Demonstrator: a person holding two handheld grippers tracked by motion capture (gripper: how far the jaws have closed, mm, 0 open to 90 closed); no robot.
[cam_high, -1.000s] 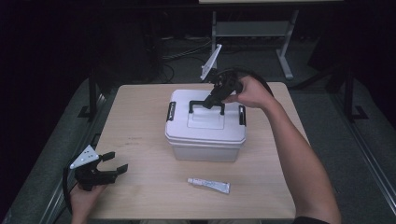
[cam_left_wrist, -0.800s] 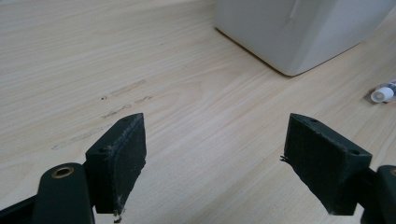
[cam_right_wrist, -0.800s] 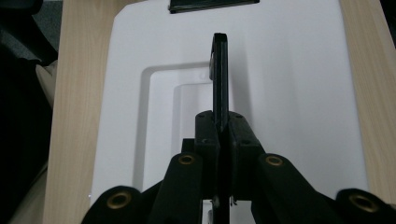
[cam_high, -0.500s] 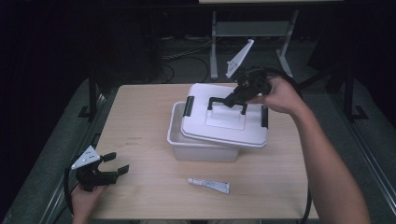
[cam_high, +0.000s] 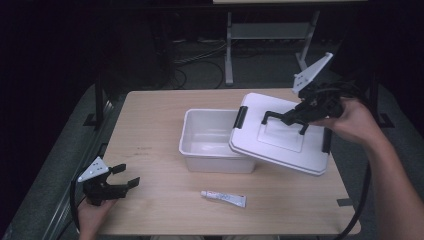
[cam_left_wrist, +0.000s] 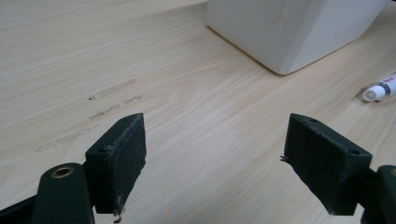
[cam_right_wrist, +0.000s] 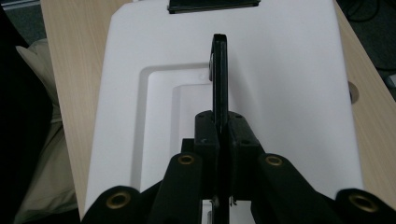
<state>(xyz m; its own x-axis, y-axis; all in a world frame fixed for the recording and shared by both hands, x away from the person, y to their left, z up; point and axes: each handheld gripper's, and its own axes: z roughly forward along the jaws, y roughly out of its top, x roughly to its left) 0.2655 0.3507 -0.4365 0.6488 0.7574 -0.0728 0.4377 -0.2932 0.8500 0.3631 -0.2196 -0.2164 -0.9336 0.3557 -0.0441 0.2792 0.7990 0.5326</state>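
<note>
A white plastic box (cam_high: 215, 150) stands open in the middle of the wooden table (cam_high: 150, 135). Its white lid (cam_high: 280, 145) hangs tilted over the box's right side, lifted by its black handle (cam_high: 285, 116). My right gripper (cam_high: 300, 111) is shut on that handle; in the right gripper view the handle (cam_right_wrist: 219, 70) runs straight up between the closed pads (cam_right_wrist: 208, 135). My left gripper (cam_high: 125, 176) rests open near the table's front left corner, nothing between its pads (cam_left_wrist: 121, 154). The box's corner (cam_left_wrist: 289, 32) lies ahead of it.
A small white tube (cam_high: 224, 198) lies on the table in front of the box, and its cap end (cam_left_wrist: 380, 88) shows at the right of the left gripper view. Metal stand legs (cam_high: 229, 45) and cables sit on the dark floor behind the table.
The right gripper has lifted the lid off the box and carried it to the right and a little up, baring the box's inside. The left gripper has stayed in place.
</note>
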